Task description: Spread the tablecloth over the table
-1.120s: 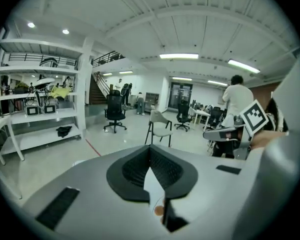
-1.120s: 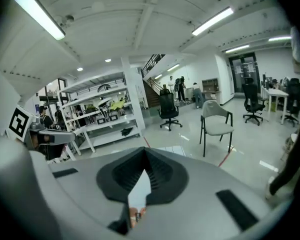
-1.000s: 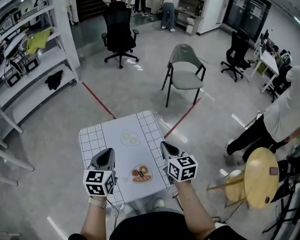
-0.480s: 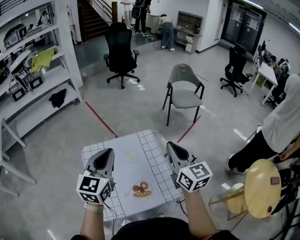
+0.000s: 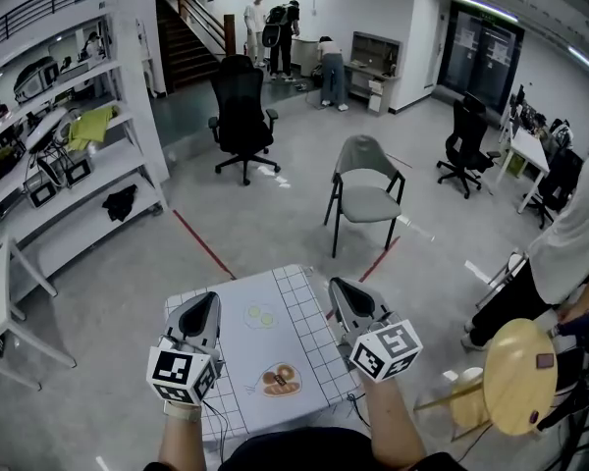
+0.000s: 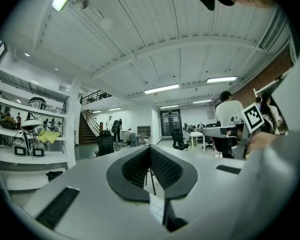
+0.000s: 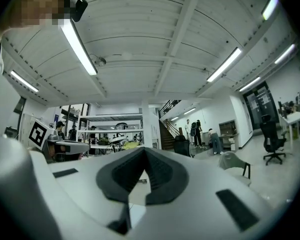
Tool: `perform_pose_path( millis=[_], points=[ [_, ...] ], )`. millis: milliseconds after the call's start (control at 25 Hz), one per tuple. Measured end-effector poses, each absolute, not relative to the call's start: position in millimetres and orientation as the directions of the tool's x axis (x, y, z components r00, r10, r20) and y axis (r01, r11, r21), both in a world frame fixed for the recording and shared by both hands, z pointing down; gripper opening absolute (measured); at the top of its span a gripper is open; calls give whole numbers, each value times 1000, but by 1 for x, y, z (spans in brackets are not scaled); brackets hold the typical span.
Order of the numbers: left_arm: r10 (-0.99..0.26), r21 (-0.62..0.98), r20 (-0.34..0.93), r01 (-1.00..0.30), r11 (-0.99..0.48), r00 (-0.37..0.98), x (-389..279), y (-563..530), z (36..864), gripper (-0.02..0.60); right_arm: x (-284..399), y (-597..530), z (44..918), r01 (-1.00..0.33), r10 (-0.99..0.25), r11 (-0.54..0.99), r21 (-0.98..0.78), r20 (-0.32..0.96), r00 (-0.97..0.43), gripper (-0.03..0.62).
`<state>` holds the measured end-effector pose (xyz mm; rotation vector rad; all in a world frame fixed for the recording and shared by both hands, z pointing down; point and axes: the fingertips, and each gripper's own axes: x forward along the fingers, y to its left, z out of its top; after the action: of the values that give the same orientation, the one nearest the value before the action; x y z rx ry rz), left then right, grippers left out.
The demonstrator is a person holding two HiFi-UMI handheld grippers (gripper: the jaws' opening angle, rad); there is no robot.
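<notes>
I am holding the left gripper (image 5: 207, 305), jaws pressed together, above the tablecloth's (image 5: 273, 345) left edge. The tablecloth is lying spread flat between both grippers. The right gripper (image 5: 341, 289), jaws likewise together, is hovering at its right edge, apparently pinching nothing.

Tablecloth: white tablecloth w/ grid-print border (image 5: 238, 337) – thin cloth, matt, lies smooth.
Gripper shells: left gripper (image 5: 209, 299) & right gripper (image 5: 336, 286) – light grey plastic, matt, smooth.
Pads: black pads (image 6: 135, 168) – ribbed, rubbery-looking, dull.
Stool: round pale wood stool top (image 5: 515, 376) – smooth, slight sheen.
Chair: grey shell chair (image 5: 365, 170) – matt seat, prob. plastic; thin black metal legs.
Floor: grey floor (image 5: 275, 224) – hard, smooth, low gloss.
Racks: white shelving racks (image 5: 147, 116) – painted metal, satin.
</notes>
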<state>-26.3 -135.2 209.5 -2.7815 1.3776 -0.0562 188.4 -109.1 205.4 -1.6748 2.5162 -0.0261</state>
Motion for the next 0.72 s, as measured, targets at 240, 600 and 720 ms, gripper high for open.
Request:
perform_pose_path(
  millis=[240,600,720],
  points=[
    [-798,-52,2,-797,-601,602,-27,-134,208,9,186,-109,205,-914,-914,399,-71,-107,-390,9],
    [-806,-44,17,-805,-592,592,-35,-129,209,9,181,-106,205,-913,-914,401,-76,-100,-394,9],
    [-809,-38,14,-808,-588,588,-38,-125,209,9,179,-102,205,-913,-914,401,-77,-99,-393,9]
  ],
)
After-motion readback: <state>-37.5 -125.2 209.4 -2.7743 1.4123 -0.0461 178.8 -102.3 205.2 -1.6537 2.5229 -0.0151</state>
